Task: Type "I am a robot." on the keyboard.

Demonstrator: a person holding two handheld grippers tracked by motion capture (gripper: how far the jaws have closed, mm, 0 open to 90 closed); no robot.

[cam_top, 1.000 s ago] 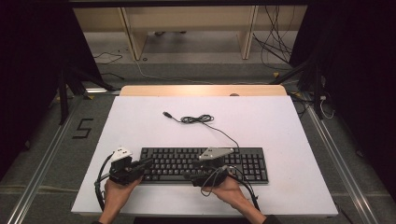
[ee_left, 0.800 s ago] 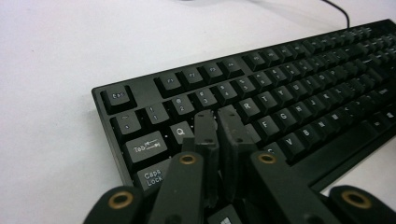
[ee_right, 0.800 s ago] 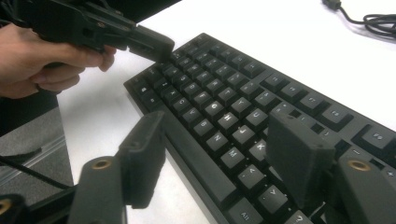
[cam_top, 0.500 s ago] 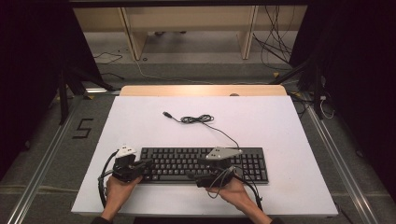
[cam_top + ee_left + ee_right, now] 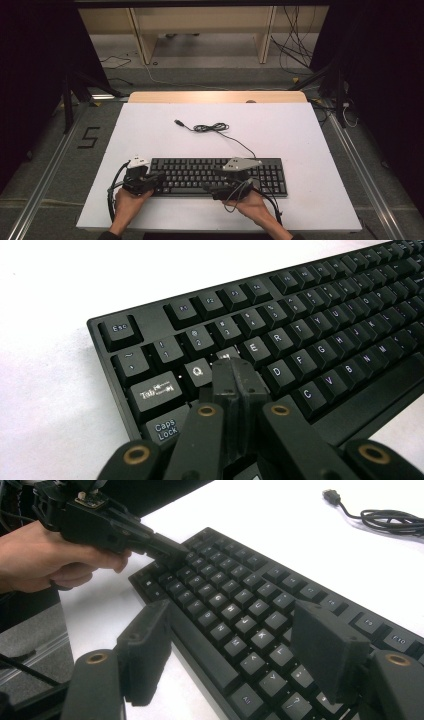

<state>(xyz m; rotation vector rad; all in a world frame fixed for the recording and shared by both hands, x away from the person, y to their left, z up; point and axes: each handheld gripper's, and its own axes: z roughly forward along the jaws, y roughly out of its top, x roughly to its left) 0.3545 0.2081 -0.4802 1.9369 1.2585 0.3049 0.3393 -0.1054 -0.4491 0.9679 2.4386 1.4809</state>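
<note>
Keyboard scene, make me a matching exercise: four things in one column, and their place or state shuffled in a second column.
1. left claw
2. right claw
3. keyboard
4. USB plug

a. jaws wide apart over the keys
b. lying flat at the table's near edge
c. jaws pressed together, tips at the W key
d. at the cable's loose end, beyond the keyboard

Pairs: 1-c, 2-a, 3-b, 4-d

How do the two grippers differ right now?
The left gripper has its jaws shut together, tips on the keyboard by the W key; the right gripper holds its jaws wide apart over the keyboard's other end, with nothing pinched. Both are black, hand-held and low over the keys.
</note>
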